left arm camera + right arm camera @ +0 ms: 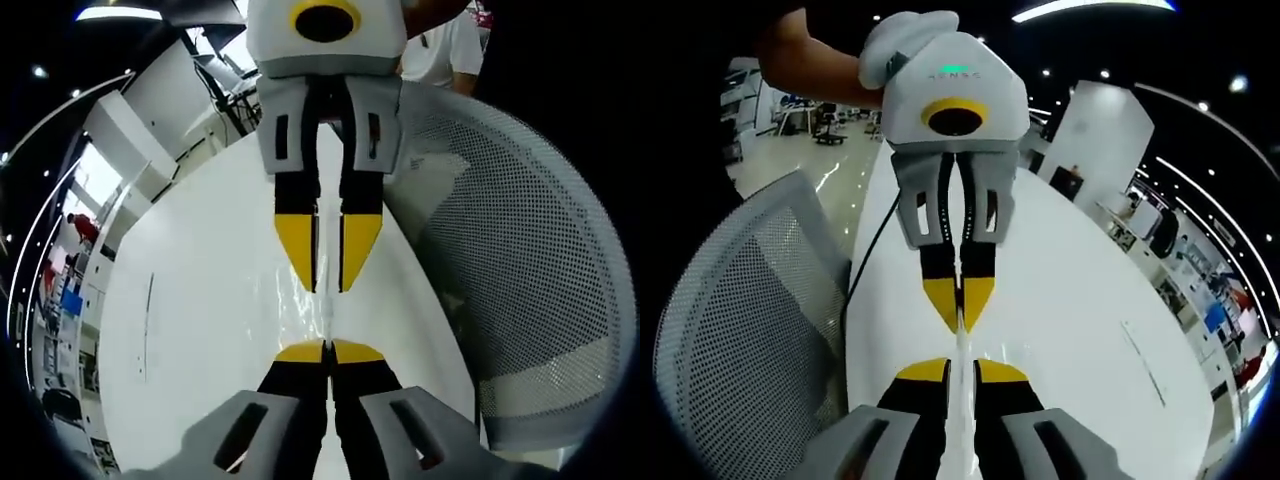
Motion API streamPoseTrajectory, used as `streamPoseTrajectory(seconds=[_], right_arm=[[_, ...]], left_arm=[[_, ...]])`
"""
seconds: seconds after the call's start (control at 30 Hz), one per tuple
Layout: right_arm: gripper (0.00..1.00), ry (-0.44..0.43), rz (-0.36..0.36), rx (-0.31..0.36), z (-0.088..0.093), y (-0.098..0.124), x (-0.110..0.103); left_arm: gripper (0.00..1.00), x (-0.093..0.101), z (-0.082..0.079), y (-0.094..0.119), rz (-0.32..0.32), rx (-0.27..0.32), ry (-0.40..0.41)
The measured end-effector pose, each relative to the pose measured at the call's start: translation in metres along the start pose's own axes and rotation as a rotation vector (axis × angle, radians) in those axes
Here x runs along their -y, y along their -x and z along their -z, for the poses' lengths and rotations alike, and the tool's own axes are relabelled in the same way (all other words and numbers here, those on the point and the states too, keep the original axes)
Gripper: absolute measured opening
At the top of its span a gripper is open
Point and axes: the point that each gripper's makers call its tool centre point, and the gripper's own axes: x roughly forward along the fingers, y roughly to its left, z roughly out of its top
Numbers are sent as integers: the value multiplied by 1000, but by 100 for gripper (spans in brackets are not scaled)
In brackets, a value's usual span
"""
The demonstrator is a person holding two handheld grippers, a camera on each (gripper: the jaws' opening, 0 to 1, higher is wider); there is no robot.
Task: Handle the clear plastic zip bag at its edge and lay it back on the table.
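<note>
Clear plastic zip bag [322, 300], thin, glossy and wrinkled, hangs edge-on above the white table [200, 300]. Its long axis runs between the left gripper [329, 352] and right gripper [960, 368], each clamped onto an opposite edge.

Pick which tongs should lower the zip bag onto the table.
Left, probably. The left tongs close flush on the zip bag edge; the right tongs pinch it with a visible gap, over the white table.

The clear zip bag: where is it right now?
The clear zip bag is stretched between the two facing grippers above the white table, beside the mesh chair; left gripper and right gripper each pinch an edge.
</note>
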Motion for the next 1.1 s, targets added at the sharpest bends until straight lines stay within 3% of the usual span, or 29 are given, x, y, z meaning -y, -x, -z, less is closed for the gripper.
streamPoseTrajectory(seconds=[1.1], right_arm=[[0,52,-22,-12,-7,-14,-3]], left_arm=[[0,3,-5,-5,14,-6,3]])
